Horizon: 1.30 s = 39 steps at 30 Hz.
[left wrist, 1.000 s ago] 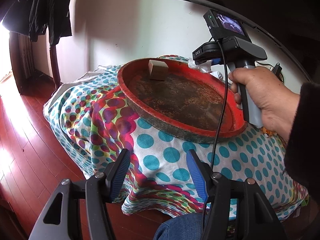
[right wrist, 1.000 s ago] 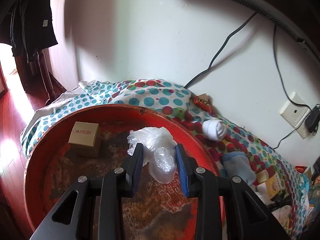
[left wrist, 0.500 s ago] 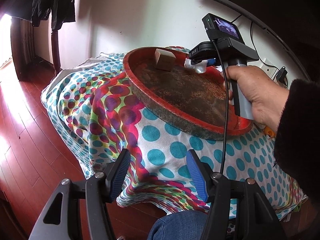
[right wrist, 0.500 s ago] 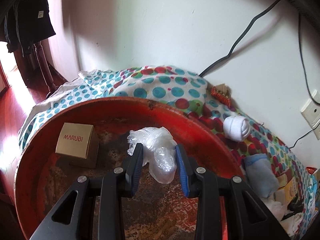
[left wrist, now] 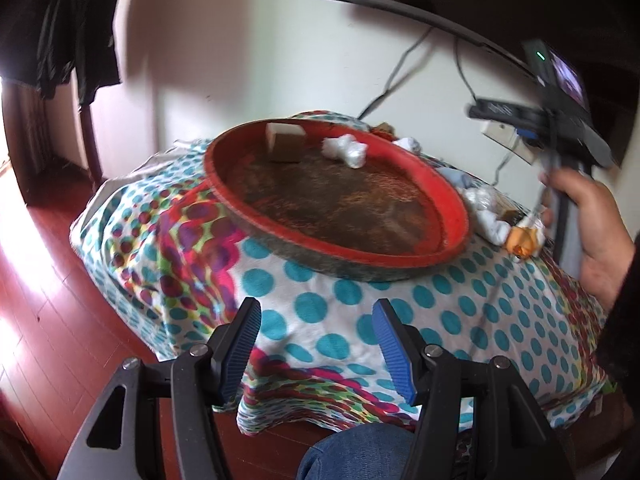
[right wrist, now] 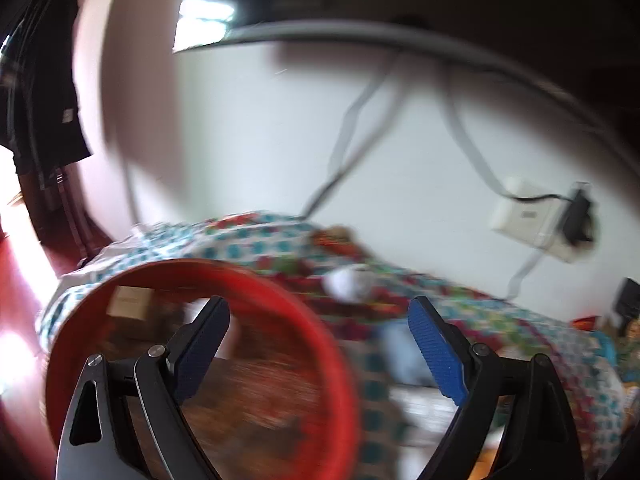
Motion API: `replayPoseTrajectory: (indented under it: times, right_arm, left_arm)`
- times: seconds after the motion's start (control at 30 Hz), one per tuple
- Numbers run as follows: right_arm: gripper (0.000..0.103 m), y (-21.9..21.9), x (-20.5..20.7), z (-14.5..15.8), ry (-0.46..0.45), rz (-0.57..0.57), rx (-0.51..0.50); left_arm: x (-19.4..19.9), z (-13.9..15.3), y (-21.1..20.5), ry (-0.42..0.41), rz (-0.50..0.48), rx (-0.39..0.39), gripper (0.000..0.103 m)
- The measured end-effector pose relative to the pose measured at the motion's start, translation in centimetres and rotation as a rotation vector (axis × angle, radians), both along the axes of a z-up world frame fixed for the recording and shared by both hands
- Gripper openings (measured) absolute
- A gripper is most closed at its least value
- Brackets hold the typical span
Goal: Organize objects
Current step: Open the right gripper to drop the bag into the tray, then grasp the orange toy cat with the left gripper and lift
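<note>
A big round red tray (left wrist: 448, 204) lies on a table under a dotted cloth (left wrist: 320, 300). In it sit a tan cardboard box (left wrist: 285, 142) and a crumpled clear plastic bag (left wrist: 345, 151), both at the far side. My left gripper (left wrist: 316, 342) is open and empty, low at the table's near edge. My right gripper (right wrist: 318, 344) is open and empty, raised above the tray's right rim (right wrist: 336, 352); its view is blurred. The box also shows in the right wrist view (right wrist: 128, 300). The right gripper's handle (left wrist: 560, 136) shows at the right in the left wrist view.
Right of the tray lie a rolled white sock (right wrist: 348, 282), a blue cloth (left wrist: 456, 176), white wrappers (left wrist: 486, 216) and an orange item (left wrist: 522, 240). A wall socket (right wrist: 528, 216) and cables are on the wall behind. Red wooden floor (left wrist: 48, 320) lies left.
My right gripper opened, left the plastic bag in the tray, and pulled back up and to the right. The left gripper's view shifted slightly.
</note>
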State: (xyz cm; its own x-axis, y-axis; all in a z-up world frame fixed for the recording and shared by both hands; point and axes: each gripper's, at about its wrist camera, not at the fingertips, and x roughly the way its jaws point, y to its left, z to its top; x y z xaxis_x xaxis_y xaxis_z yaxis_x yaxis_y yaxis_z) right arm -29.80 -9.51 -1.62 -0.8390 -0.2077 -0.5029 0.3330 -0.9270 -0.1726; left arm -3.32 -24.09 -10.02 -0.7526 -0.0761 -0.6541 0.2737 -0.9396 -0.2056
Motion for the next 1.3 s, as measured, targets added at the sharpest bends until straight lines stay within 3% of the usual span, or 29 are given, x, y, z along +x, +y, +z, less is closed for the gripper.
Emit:
replayPoseTrajectory:
  times: [0.13,0.23,0.37,0.5,0.57,0.67,0.87,0.93,1.03,1.23,1.3]
  right_arm:
    - [0.096,10.8,1.3,-0.6,0.035,-0.163,0.02]
    - [0.096,18.7,2.5,-3.1,-0.006,-0.303,0.032]
    - [0.096,25.5,2.9,-6.8,-0.067,-0.415,0.015]
    - [0.096,29.3,2.7,-8.9,-0.142,-0.475,-0.061]
    - [0.096,30.5,2.6,-9.0,-0.156,-0.483,-0.129]
    - [0.097,30.8,2.0,-9.3,-0.194,-0.493,-0.145]
    - [0.097,31.0,2.3,-9.2,-0.181,-0.509,-0.148]
    - [0.097,31.3,2.4,-9.1,-0.175,-0.517,-0.157]
    - [0.097,32.0,2.3,-9.2,-0.187,-0.535,-0.187]
    - [0.097,32.7,2.1,-9.6,-0.217,-0.53,-0.231]
    - [0.097,32.6,2.0,-9.6,-0.22,-0.517,-0.23]
  left_arm:
    - [-0.4,0.2,2.4,0.008,-0.079,-0.044,0.06]
    - [-0.8,0.3,4.5,0.016,-0.122,-0.048,0.06]
    - [-1.8,0.1,8.3,0.017,-0.194,-0.046,0.06]
    - [-4.5,0.4,13.4,0.002,-0.316,-0.073,0.06]
    - [-6.4,1.0,15.5,0.002,-0.36,-0.068,0.06]
    - [-10.0,2.2,18.9,0.011,-0.436,-0.087,0.06]
    - [-19.0,3.1,24.8,-0.04,-0.676,-0.272,0.06]
    - [-20.9,3.2,25.5,-0.043,-0.693,-0.33,0.06]
    - [-24.5,2.4,25.9,-0.143,-0.772,-0.322,0.06]
    - [-28.4,0.2,27.8,-0.239,-0.858,-0.458,0.06]
    - [-29.5,-0.7,28.2,-0.298,-0.89,-0.447,0.061]
